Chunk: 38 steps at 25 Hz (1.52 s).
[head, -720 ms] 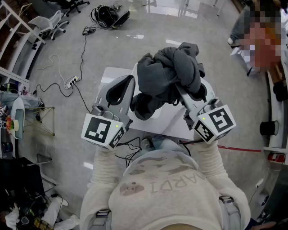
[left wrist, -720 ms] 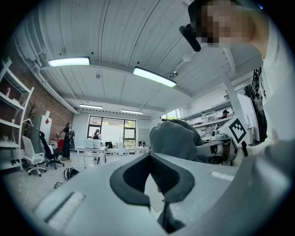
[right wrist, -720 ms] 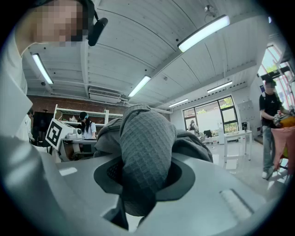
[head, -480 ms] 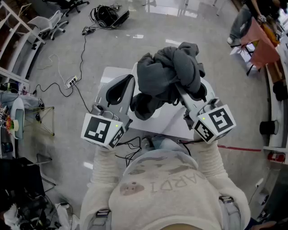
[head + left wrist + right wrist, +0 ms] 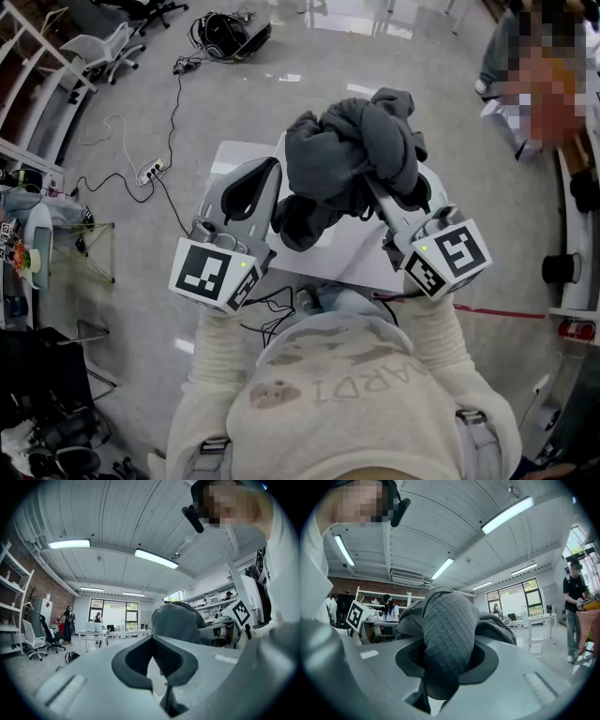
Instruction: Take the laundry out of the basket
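A dark grey knitted garment hangs bunched in the air in front of me, above a white table. My right gripper is shut on it, and a thick fold of the cloth fills the space between its jaws. My left gripper is raised beside the bundle on its left, shut, with nothing between its pads. From the left gripper view the garment shows just beyond the jaw tips. No basket is visible in any view.
A power strip with cables lies on the floor left of the table. A white chair and a black bag are farther off. A person stands at the upper right. Shelving lines the left edge.
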Tool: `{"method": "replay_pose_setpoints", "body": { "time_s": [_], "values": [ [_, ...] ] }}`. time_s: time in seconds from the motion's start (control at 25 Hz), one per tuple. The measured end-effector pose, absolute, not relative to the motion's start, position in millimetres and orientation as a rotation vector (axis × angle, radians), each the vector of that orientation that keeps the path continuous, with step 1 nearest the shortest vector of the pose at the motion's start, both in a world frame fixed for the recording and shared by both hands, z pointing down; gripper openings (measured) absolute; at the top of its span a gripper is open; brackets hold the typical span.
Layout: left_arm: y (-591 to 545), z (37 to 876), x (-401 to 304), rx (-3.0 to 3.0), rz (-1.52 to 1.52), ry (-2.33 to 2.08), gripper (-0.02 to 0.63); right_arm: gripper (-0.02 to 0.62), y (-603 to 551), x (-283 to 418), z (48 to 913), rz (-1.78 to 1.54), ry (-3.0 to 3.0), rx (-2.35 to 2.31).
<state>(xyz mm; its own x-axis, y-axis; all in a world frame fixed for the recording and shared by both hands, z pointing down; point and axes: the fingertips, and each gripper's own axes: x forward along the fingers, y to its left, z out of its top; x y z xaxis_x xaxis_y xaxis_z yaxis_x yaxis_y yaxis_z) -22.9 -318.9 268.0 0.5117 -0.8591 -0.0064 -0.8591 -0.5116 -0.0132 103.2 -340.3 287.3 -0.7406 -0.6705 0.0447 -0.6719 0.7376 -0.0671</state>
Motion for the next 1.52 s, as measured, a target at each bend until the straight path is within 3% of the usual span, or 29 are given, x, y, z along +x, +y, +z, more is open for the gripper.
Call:
{"method": "replay_pose_setpoints", "body": {
  "time_s": [0.64, 1.12, 1.2, 1.32, 1.52],
  "values": [
    [-308.9, 281.4, -23.9, -2.664, -0.039, 1.702, 0.0, 0.158, -361.2, 106.8, 338.9, 0.318, -2.854, 1.006],
    [-257.7, 313.1, -91.2, -2.368, -0.022, 2.246, 0.0, 0.164, -405.7, 63.3, 530.1, 0.56, -2.471, 0.671],
    [-248.1, 317.0, -103.0, -2.305, -0.018, 2.341, 0.0, 0.188, -420.1, 48.0, 561.3, 0.544, -2.393, 0.614],
    [-236.8, 317.7, -111.2, -2.224, -0.02, 2.428, 0.0, 0.272, -434.2, 30.6, 601.0, 0.505, -2.277, 0.532],
    [-223.0, 320.9, -124.5, -2.178, -0.061, 2.496, 0.0, 0.324, -428.5, 6.5, 585.1, 0.538, -2.419, 0.512]
  ]
}}
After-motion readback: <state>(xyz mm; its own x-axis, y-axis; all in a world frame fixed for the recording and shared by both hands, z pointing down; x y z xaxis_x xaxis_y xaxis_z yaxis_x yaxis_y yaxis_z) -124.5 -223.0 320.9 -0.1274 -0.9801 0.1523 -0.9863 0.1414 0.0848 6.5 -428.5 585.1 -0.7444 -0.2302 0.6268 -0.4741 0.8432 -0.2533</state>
